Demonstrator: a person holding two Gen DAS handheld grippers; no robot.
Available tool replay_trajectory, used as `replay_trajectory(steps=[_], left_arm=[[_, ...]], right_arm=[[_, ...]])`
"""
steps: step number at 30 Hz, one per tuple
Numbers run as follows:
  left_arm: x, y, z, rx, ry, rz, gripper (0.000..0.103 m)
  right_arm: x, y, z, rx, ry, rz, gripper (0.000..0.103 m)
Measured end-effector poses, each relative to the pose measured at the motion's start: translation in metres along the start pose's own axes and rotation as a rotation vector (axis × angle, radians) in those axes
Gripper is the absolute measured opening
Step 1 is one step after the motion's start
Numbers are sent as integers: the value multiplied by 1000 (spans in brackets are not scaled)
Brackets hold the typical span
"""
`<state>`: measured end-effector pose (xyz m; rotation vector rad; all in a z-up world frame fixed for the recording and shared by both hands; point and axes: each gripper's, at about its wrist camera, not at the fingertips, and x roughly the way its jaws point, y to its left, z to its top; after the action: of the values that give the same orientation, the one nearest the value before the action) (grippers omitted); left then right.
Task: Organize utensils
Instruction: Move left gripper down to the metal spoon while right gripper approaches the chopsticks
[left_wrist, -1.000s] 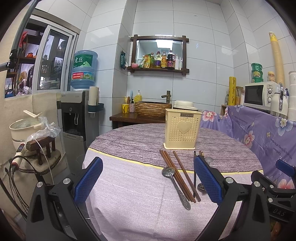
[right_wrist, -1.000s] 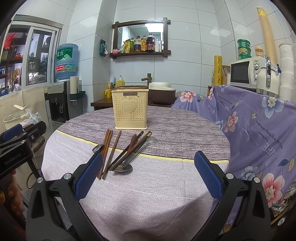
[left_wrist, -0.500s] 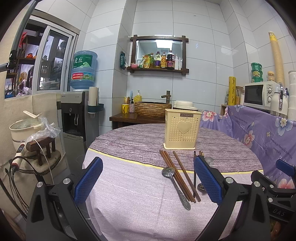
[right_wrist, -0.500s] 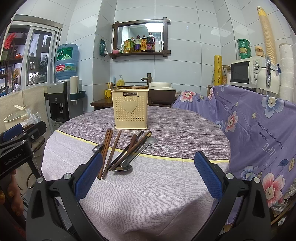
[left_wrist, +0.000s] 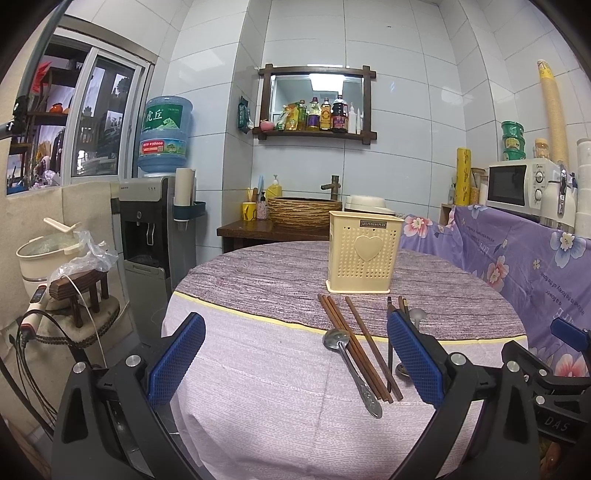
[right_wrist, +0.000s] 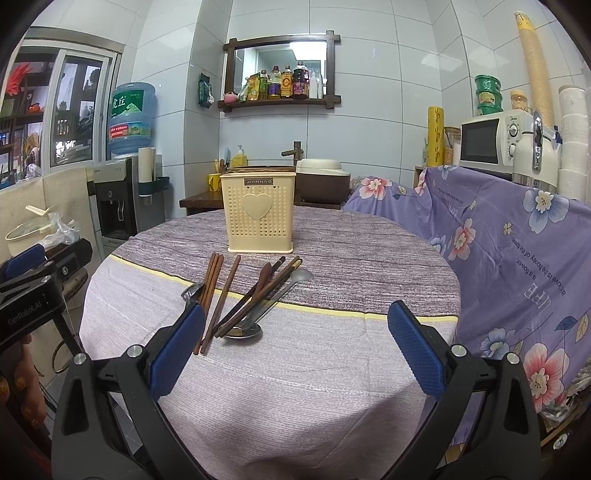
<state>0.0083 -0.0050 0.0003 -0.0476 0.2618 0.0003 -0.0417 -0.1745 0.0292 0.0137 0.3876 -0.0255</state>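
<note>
Chopsticks and spoons lie beyond the right gripper, near the holder. Both grippers, the left gripper included, hover level, spread wide, holding nothing.

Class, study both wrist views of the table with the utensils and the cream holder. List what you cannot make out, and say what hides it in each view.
1. Inside of the cream holder: both views, its own walls hide it.
2. Bowl of the left spoon: right wrist view, partly behind the gripper finger.
3. Right-hand utensil pile: left wrist view, mostly behind the finger.
4. Holder's label: left wrist view, too small to read.
</note>
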Motion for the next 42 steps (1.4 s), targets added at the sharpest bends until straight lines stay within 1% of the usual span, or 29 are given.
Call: replay_trajectory(steps=[5, 7, 12, 16, 19, 22, 24, 27, 32, 35, 38, 40, 42], left_arm=[[18, 4, -2, -20, 65, -14, 98], [27, 6, -4, -26, 103, -32, 98], [51, 11, -9, -36, 197, -46, 98], [66, 14, -10, -42, 237, -92, 98], [79, 10, -10, -22, 275, -135, 98], [94, 1, -10, 33, 325, -150, 90], [105, -5, -10, 66, 354, -163, 79], [122, -15, -6, 106, 401, -173, 69], [149, -31, -6, 159, 487, -189, 59], [165, -36, -9, 164, 550, -198, 51], [179, -38, -13, 142, 612, -197, 44], [182, -37, -14, 130, 629, -195, 41], [182, -38, -14, 136, 628, -180, 39]], right_arm=[[15, -7, -1, 8, 34, -14, 98], [22, -9, -1, 12, 55, -20, 98], [43, -14, -3, 11, 109, -40, 98], [60, -16, -4, 2, 149, -63, 98], [72, -18, -4, -3, 177, -75, 98], [83, -19, -2, -14, 195, -87, 98], [89, -18, -1, -26, 201, -94, 98], [97, -17, 2, -38, 208, -95, 98], [115, -20, 11, -31, 236, -78, 98], [132, -23, 19, -8, 278, -68, 98], [144, -24, 23, 15, 302, -57, 98], [150, -21, 25, 18, 309, -56, 98], [155, -18, 25, 19, 317, -52, 98]])
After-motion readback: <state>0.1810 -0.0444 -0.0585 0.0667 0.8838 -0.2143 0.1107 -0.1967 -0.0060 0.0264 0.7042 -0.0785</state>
